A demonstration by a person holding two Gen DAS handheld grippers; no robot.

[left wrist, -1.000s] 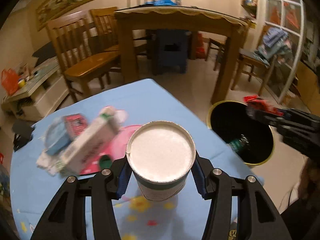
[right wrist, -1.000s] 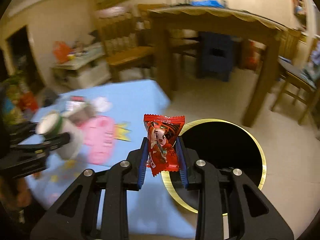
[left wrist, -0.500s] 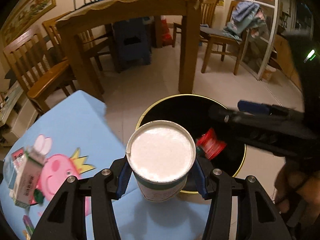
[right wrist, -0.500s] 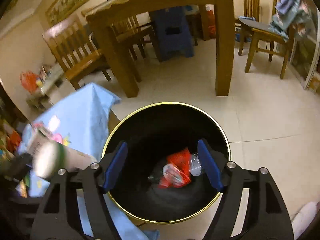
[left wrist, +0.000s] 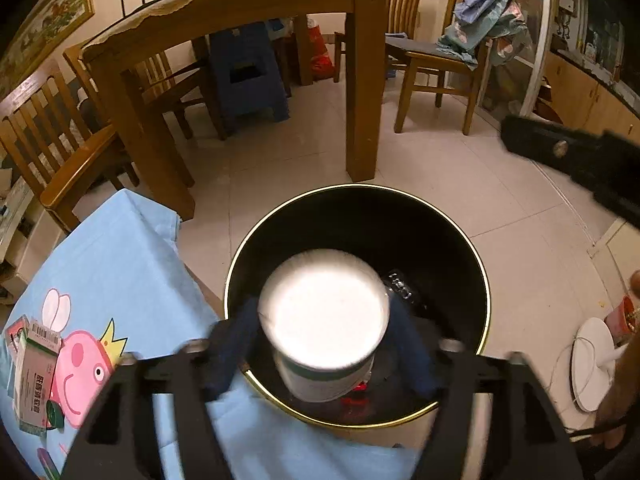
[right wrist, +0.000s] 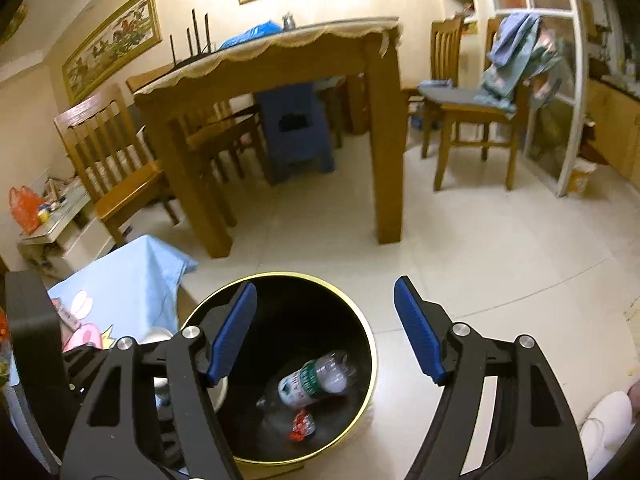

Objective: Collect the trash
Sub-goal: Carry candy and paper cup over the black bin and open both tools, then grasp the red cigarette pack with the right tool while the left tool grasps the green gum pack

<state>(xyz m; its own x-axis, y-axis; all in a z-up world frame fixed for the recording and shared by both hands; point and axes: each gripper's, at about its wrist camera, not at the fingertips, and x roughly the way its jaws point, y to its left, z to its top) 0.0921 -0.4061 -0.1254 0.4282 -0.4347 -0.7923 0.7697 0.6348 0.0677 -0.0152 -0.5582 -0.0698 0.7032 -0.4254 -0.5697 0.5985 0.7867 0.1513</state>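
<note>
Hanging over the mouth of the round black trash bin with a gold rim point(left wrist: 476, 264) is a white paper cup with a green band point(left wrist: 324, 308). It is sitting between the blue pads of the left gripper point(left wrist: 322, 344), which are blurred and look slightly parted from the cup's sides, so whether they are gripping it cannot be told. Lying at the bottom of the bin are a crushed clear plastic bottle with a green label point(right wrist: 316, 378) and, at 6 o'clock from it, a small red snack wrapper point(right wrist: 302, 424). The right gripper point(right wrist: 326, 328) is hovering above the bin's 3 o'clock edge with its jaws spread wide and nothing between them. At 9 o'clock from the bin is a low table under a light-blue cartoon-pig cloth point(left wrist: 120, 264), carrying a green-and-white carton point(left wrist: 34, 380). Pale floor tiles point(left wrist: 460, 184) are stretching toward 12 o'clock, where a wooden dining table point(left wrist: 248, 4), wooden chairs point(left wrist: 436, 60) and a blue plastic stool point(left wrist: 248, 72) are standing.
</note>
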